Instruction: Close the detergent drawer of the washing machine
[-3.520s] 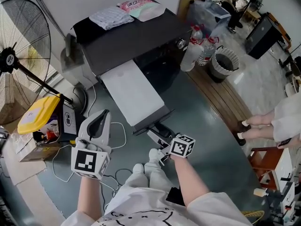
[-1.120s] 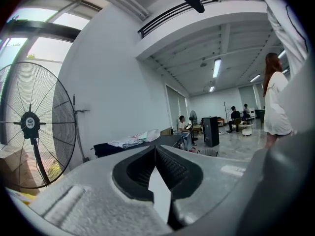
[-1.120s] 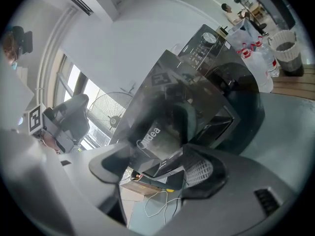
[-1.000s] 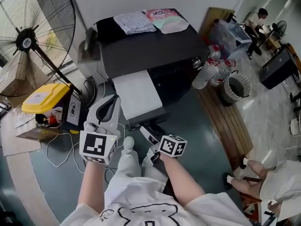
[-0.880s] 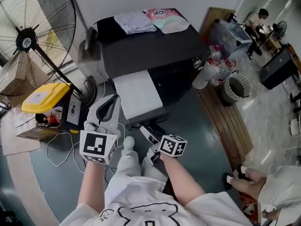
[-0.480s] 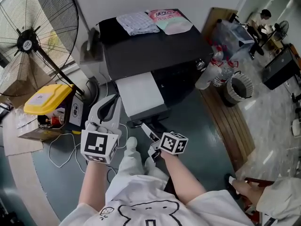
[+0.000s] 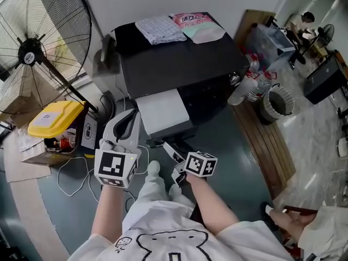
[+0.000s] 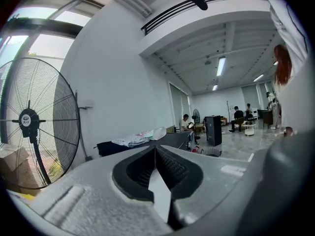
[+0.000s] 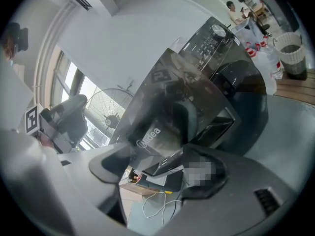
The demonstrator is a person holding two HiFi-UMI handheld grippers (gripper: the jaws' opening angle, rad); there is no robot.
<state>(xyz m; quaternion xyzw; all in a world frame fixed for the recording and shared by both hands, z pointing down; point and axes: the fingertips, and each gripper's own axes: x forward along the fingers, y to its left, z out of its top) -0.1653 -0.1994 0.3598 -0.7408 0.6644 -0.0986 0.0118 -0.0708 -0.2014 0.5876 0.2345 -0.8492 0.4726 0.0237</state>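
The black washing machine point(image 7: 174, 58) stands against the wall. Its detergent drawer point(image 7: 162, 112), pale on top, sticks out toward me. My right gripper point(image 7: 173, 155) is at the drawer's front edge with its jaws apart. In the right gripper view the drawer's dark front point(image 9: 162, 117), with a brand name on it, fills the space ahead of the right gripper point(image 9: 157, 173). My left gripper point(image 7: 128, 121) hangs left of the drawer and touches nothing. Its pads meet at the tip in the left gripper view point(image 8: 155, 151).
A big floor fan point(image 7: 38, 48) stands at the left, with a yellow-lidded box point(image 7: 50, 118) and loose cables point(image 7: 70, 173) beneath it. A folded cloth point(image 7: 160, 29) and a packet point(image 7: 198, 26) lie on the machine. Bottles point(image 7: 247, 86), a waste basket point(image 7: 274, 102) and a wooden board point(image 7: 266, 140) are at the right.
The drawer shows shorter than 3.5 s ago, having slid into the machine. My right gripper has followed its front edge. The left gripper has kept its place.
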